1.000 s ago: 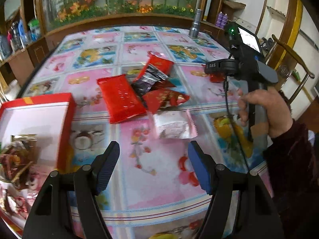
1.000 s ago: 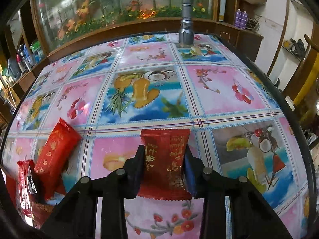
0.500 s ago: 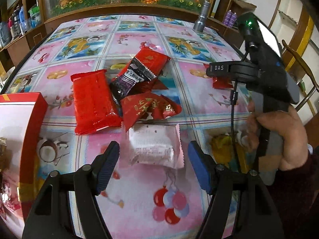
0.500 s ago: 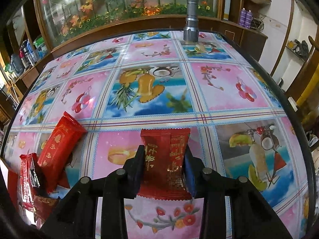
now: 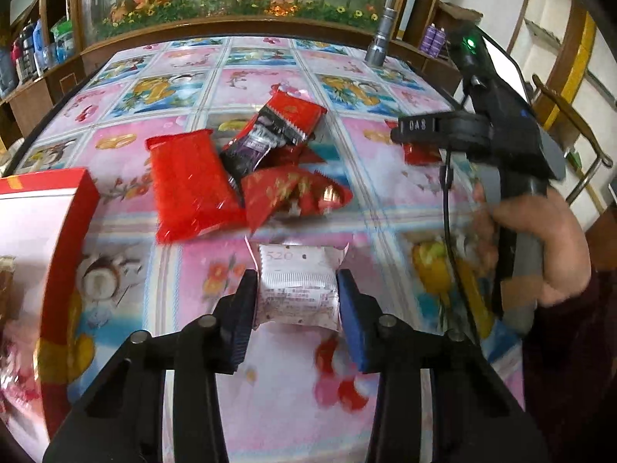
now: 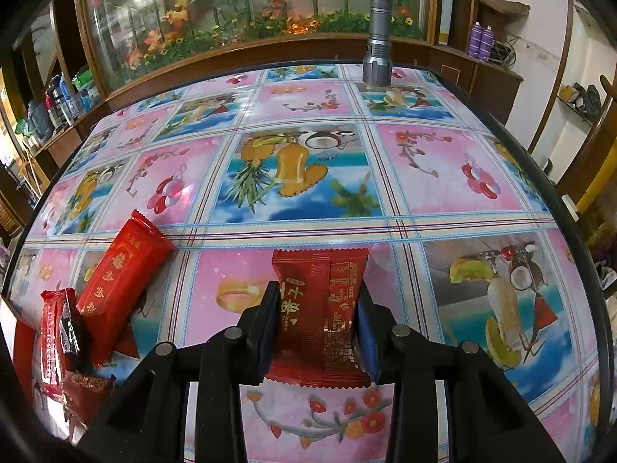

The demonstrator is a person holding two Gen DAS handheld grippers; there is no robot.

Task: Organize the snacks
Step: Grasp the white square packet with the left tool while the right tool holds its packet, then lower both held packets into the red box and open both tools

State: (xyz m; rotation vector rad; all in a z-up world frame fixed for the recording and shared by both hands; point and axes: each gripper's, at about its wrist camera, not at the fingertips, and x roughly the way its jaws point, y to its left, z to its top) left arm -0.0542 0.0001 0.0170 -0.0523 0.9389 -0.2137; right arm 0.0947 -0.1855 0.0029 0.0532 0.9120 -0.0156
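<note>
1. Left gripper [image 5: 297,297], black with blue pads: jaws closing around a white, pale-pink-edged crinkly plastic snack packet [image 5: 297,289]; both pads sit against the packet's sides. The packet lies flat on the table.
2. Right gripper [image 6: 318,322], same build: jaws narrow, pinching a dark red foil snack packet with gold print [image 6: 322,305] by its two long sides. The packet's far end sticks out past the fingertips, over the table.
3. Table: glossy oilcloth with pink and blue fruit-and-flower squares [image 6: 300,169].
4. Loose pile just beyond the white packet, left wrist view: a flat bright red plastic packet [image 5: 189,185], a black-and-purple wrapper [image 5: 250,146] lying on a red packet with zigzag ends [image 5: 297,110], and a crumpled red foil packet with gold print [image 5: 297,195] nearest the white one. They overlap.
5. Open red cardboard box with white lining [image 5: 73,223] at the left edge of the left view, beside the pile; wrapped sweets inside, blurred.
6. A person's hand [image 5: 547,247] in a dark sleeve holds the right gripper's handle, seen at the right of the left view.
7. A grey metal flashlight [image 6: 378,58] stands upright at the table's far edge.
</note>
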